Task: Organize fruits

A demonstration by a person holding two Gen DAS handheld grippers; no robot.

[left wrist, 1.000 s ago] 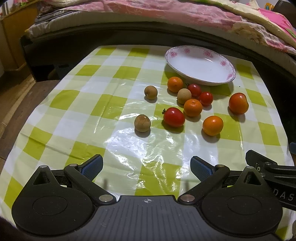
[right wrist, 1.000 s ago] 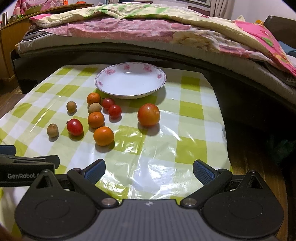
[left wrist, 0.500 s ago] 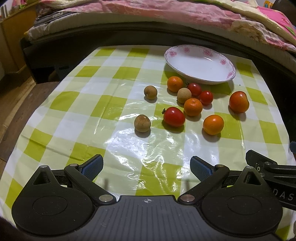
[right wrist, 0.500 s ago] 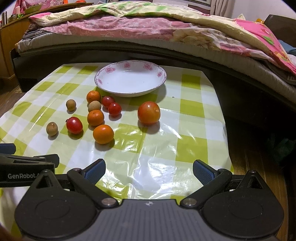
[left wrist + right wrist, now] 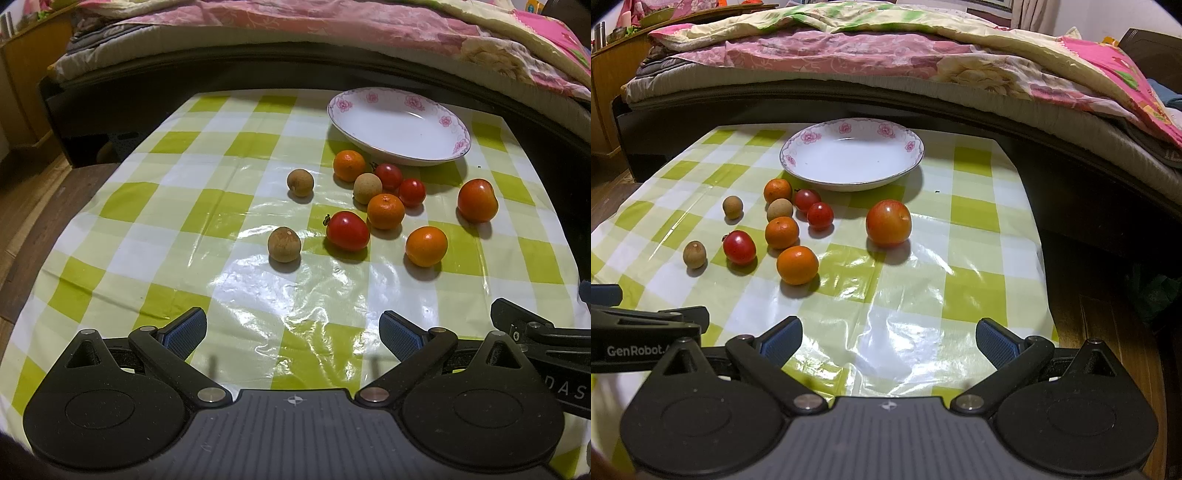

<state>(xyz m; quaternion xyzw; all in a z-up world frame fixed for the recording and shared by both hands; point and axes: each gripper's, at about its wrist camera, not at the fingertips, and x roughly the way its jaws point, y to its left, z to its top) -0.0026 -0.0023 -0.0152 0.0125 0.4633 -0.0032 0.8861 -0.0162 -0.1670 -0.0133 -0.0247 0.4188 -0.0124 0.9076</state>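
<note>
Left hand-held gripper (image 5: 291, 334) and right hand-held gripper (image 5: 888, 341) hover over the near edge of the counter with its glossy green-and-white checked plastic cloth (image 5: 184, 229), jaws spread wide, nothing between them. Bare cloth lies directly ahead of both. Mid-counter: two tan round longans (image 5: 284, 244), a red cherry tomato (image 5: 347, 231), small orange mandarins (image 5: 426, 241) and a large orange-red tomato (image 5: 888, 223), loosely clustered, some touching. Beyond them, just beside the farthest mandarin, the empty white floral-rimmed shallow plate (image 5: 905, 173) sits near the far edge. Open cloth lies left and right. A quilt-covered bed (image 5: 886, 62) lies behind.
</note>
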